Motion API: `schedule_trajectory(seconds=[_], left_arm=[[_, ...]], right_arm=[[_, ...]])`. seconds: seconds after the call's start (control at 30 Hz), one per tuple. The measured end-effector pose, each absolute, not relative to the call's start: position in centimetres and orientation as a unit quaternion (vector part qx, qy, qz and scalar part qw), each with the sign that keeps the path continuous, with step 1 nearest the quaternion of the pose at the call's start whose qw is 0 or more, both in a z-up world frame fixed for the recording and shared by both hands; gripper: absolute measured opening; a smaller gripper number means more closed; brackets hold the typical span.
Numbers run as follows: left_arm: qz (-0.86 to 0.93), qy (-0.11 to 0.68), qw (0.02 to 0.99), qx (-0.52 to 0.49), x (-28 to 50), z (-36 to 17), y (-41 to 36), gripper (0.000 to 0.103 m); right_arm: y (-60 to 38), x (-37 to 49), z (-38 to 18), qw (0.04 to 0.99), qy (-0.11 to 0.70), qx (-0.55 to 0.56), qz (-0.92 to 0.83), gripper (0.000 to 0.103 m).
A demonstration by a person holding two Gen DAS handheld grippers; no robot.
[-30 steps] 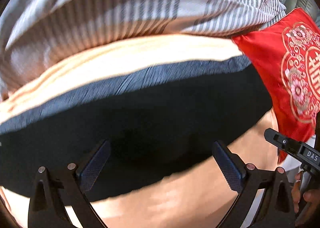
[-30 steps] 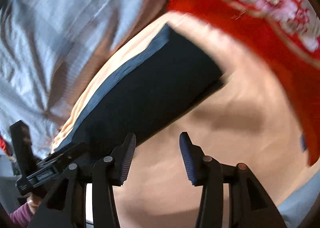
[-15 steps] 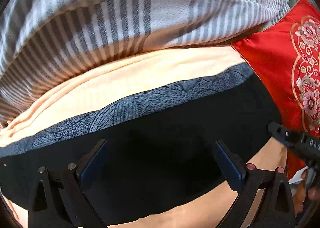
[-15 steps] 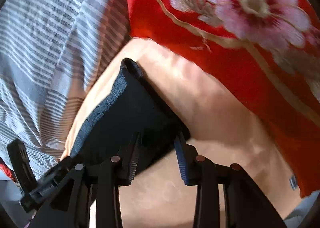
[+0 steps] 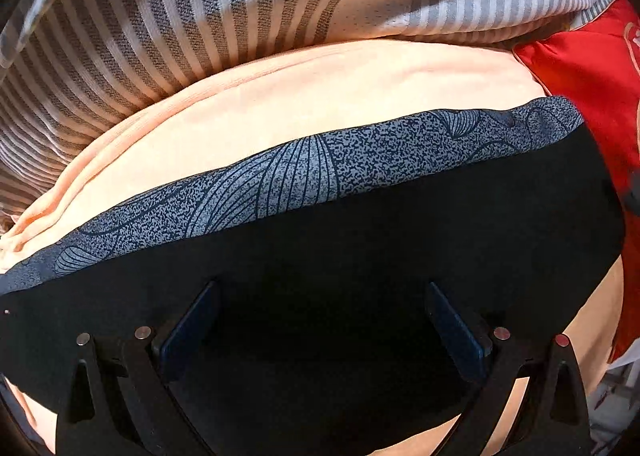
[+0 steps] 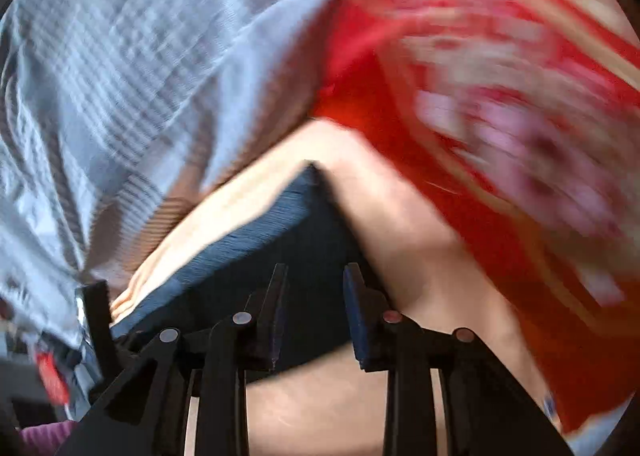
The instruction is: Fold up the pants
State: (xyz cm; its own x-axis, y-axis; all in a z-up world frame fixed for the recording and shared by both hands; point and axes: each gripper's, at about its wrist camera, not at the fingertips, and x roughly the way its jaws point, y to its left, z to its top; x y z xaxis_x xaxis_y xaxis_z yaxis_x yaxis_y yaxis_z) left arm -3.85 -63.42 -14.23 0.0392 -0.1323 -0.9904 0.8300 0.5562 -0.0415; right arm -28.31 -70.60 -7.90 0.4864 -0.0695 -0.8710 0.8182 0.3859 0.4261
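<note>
A peach-coloured sheet covers the bed, smooth and pale in the light. Behind it lies a grey-and-white striped blanket, rumpled into folds and touching the sheet's far edge. At the right sits a red cushion with pink flowers and gold embroidery, resting on the sheet just beside the blanket.

Peach sheet between grey-striped bedding and red embroidered cushion.

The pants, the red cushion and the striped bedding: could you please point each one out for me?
pants (image 5: 400,248), left wrist view, on the plain black cloth.
red cushion (image 5: 592,96), left wrist view, on its plain red part.
striped bedding (image 5: 240,8), left wrist view, on a striped fold.
</note>
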Motion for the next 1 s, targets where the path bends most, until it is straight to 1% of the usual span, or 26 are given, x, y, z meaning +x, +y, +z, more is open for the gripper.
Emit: schedule_trajectory(seconds=[0.07, 0.13, 0.17, 0.2, 0.23, 0.27, 0.3, 0.4, 0.47, 0.53, 0.63, 0.67, 0.7, 0.73, 0.77, 0.8, 0.83, 0.87, 1.0], left_arm=[[-0.367, 0.589, 0.657, 0.294, -3.8, -14.3, -63.6, 0.102], [-0.37, 0.588, 0.658, 0.291, -4.1, -14.3, -63.1, 0.102], [-0.372, 0.586, 0.659, 0.289, -4.1, -14.3, -63.0, 0.102], [-0.374, 0.584, 0.66, 0.288, -4.2, -14.3, -63.0, 0.102], [-0.375, 0.583, 0.662, 0.287, -4.6, -14.7, -62.8, 0.102], [-0.376, 0.581, 0.663, 0.286, -4.7, -14.7, -62.8, 0.102], [-0.377, 0.578, 0.665, 0.285, -4.8, -14.7, -62.6, 0.102], [-0.379, 0.574, 0.668, 0.282, -4.9, -14.8, -62.1, 0.102], [-0.378, 0.577, 0.666, 0.283, -4.9, -14.9, -62.0, 0.102], [-0.378, 0.578, 0.665, 0.283, -4.9, -14.9, -62.0, 0.102], [-0.379, 0.576, 0.667, 0.281, -4.3, -15.0, -62.2, 0.102], [-0.379, 0.575, 0.668, 0.281, -4.3, -15.0, -62.1, 0.103], [-0.379, 0.574, 0.669, 0.281, -4.3, -15.1, -62.1, 0.103], [-0.379, 0.574, 0.669, 0.281, -4.2, -15.2, -62.2, 0.103], [-0.379, 0.575, 0.669, 0.281, -4.2, -15.2, -62.1, 0.103], [-0.378, 0.576, 0.668, 0.281, -4.2, -15.3, -62.1, 0.103], [-0.378, 0.577, 0.667, 0.281, -4.1, -15.4, -62.2, 0.103], [-0.379, 0.577, 0.667, 0.281, -4.1, -15.3, -62.1, 0.103], [-0.376, 0.575, 0.67, 0.281, -3.9, -15.3, -62.1, 0.103]], right_arm=[[-72.1, -26.4, -9.5, 0.723, 0.407, 0.479, -0.287, 0.032], [-73.3, -24.4, -11.4, 0.724, 0.424, 0.466, -0.282, 0.032], [-74.0, -23.5, -12.8, 0.72, 0.439, 0.457, -0.284, 0.027], [-74.5, -23.2, -13.4, 0.719, 0.442, 0.45, -0.29, 0.016], [-74.9, -23.2, -13.4, 0.722, 0.439, 0.444, -0.299, 0.012], [-75.3, -23.3, -13.1, 0.725, 0.431, 0.438, -0.311, 0.012], [-75.4, -23.7, -12.6, 0.727, 0.419, 0.435, -0.327, 0.014], [-75.5, -25.2, -11.4, 0.709, 0.417, 0.426, -0.378, 0.026], [-74.8, -26.2, -10.1, 0.711, 0.413, 0.43, -0.372, 0.026], [-73.4, -26.7, -8.4, 0.727, 0.415, 0.41, -0.363, 0.026], [-70.4, -26.9, -7.0, 0.749, 0.424, 0.389, -0.33, 0.037], [-69.7, -26.9, -7.5, 0.748, 0.433, 0.389, -0.319, 0.043], [-69.5, -26.8, -8.2, 0.743, 0.442, 0.393, -0.315, 0.046], [-69.4, -26.8, -9.5, 0.73, 0.455, 0.4, -0.316, 0.046], [-69.7, -27.4, -11.0, 0.71, 0.463, 0.422, -0.323, 0.042], [-69.9, -28.2, -11.1, 0.707, 0.444, 0.444, -0.326, 0.041], [-70.2, -29.2, -10.9, 0.703, 0.412, 0.476, -0.331, 0.041], [-70.3, -29.7, -10.7, 0.697, 0.403, 0.49, -0.335, 0.043], [-69.5, -30.7, -9.7, 0.692, 0.394, 0.505, -0.332, 0.046]])
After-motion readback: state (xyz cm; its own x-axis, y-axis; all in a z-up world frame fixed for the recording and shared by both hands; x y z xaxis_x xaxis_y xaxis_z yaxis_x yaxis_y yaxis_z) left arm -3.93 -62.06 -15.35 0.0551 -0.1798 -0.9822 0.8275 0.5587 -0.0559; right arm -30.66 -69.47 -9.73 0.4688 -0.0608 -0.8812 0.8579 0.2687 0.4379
